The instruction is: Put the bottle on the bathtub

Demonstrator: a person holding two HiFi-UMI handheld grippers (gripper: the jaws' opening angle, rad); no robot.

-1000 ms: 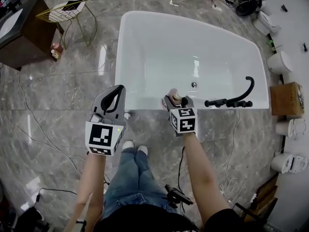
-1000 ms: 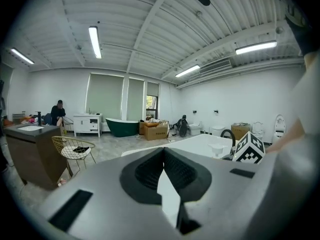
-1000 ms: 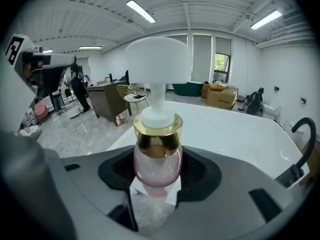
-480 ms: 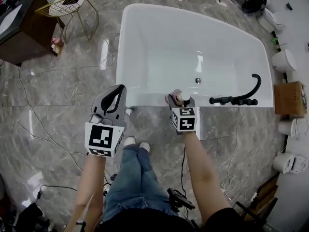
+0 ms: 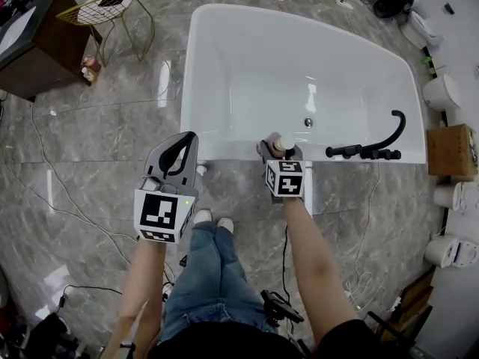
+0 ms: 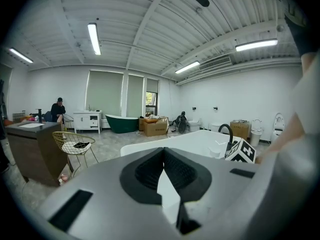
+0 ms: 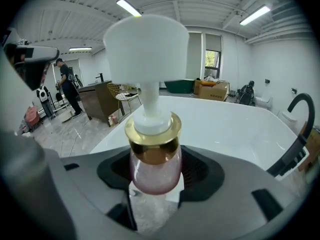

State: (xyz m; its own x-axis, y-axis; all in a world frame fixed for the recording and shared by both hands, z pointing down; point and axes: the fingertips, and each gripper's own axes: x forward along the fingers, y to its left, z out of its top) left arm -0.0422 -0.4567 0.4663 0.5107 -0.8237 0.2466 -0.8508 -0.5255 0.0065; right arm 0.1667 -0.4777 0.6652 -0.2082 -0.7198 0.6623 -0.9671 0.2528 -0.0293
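Note:
A pink pump bottle [image 7: 154, 169] with a gold collar and a white pump head stands upright between the jaws of my right gripper [image 7: 156, 181], which is shut on it. In the head view the bottle [image 5: 275, 146] hangs at the near rim of the white bathtub [image 5: 224, 58], held by the right gripper [image 5: 278, 154]. My left gripper [image 5: 179, 155] is shut with nothing in it and hovers over the floor just left of the tub's near edge. In its own view the left gripper [image 6: 164, 171] points across the room toward the tub [image 6: 200, 141].
A black curved faucet [image 5: 370, 148] sits on the tub's near right rim. A gold wire chair [image 5: 112, 13] and a dark cabinet [image 5: 30, 43] stand at the left. A wooden box [image 5: 449, 152] and white toilets [image 5: 441, 92] line the right. Cables lie on the marble floor.
The right gripper with the bottle has edged forward to the tub's near rim. The left gripper has stayed about where it was.

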